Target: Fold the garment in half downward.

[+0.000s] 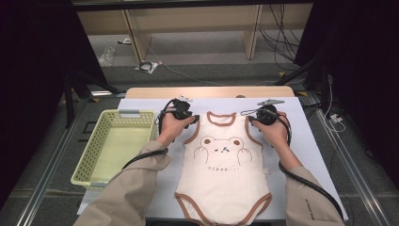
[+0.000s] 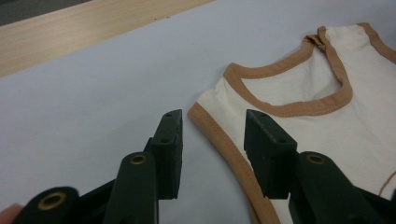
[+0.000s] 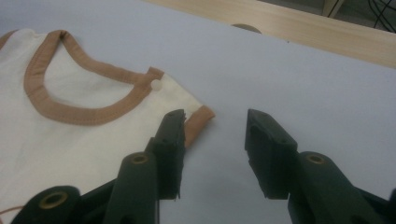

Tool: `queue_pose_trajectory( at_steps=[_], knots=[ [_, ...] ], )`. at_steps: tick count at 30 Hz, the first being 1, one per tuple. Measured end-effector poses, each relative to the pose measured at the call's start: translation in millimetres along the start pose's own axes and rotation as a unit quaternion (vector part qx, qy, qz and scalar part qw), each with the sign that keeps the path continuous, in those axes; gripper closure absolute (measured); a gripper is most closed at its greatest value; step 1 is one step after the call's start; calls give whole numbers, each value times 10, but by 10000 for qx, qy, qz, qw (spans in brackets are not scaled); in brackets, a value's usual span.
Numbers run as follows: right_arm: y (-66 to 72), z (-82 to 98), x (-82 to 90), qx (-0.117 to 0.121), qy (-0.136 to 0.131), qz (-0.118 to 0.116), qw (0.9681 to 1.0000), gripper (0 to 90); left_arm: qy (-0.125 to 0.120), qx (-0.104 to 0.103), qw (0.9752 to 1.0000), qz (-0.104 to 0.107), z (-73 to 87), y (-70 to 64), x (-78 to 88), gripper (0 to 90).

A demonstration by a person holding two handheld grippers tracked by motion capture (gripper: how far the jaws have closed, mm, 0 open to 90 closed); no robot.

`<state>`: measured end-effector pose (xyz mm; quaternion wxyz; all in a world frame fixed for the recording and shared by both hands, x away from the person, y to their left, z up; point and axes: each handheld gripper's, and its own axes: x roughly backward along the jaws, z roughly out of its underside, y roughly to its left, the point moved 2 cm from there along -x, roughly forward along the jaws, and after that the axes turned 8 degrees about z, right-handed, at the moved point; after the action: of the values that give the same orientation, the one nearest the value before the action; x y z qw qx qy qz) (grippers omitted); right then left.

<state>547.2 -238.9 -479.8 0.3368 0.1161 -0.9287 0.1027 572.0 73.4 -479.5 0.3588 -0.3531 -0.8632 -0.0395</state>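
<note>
Both my left gripper [image 2: 212, 133] and right gripper [image 3: 212, 135] gape at the bodysuit [image 1: 225, 165] shoulders; right probably misses the trim.

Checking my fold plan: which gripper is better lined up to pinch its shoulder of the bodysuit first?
Left, slightly. The left gripper has the bodysuit shoulder's brown trim between its open jaws; the right gripper mostly straddles bare sheet beside its shoulder corner.

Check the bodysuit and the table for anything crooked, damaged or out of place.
Nothing stands out. The bodysuit lies flat and face up on the white sheet, trim intact. The basket hangs a little over the table's left edge, but sits level.
</note>
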Motion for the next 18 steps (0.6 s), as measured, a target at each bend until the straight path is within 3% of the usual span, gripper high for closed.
queue_pose_trajectory(
  at_steps=[8, 18],
  knots=[
    [26, -78, -204, 13, 183, 151, 9997, 643, 208, 30, 9996, -178, 12, 53, -245, 570],
    [89, -61, -301, 79, 292, 145, 9994, 679, 236, -25, 9994, -253, 7, 63, -338, 613]
  ],
)
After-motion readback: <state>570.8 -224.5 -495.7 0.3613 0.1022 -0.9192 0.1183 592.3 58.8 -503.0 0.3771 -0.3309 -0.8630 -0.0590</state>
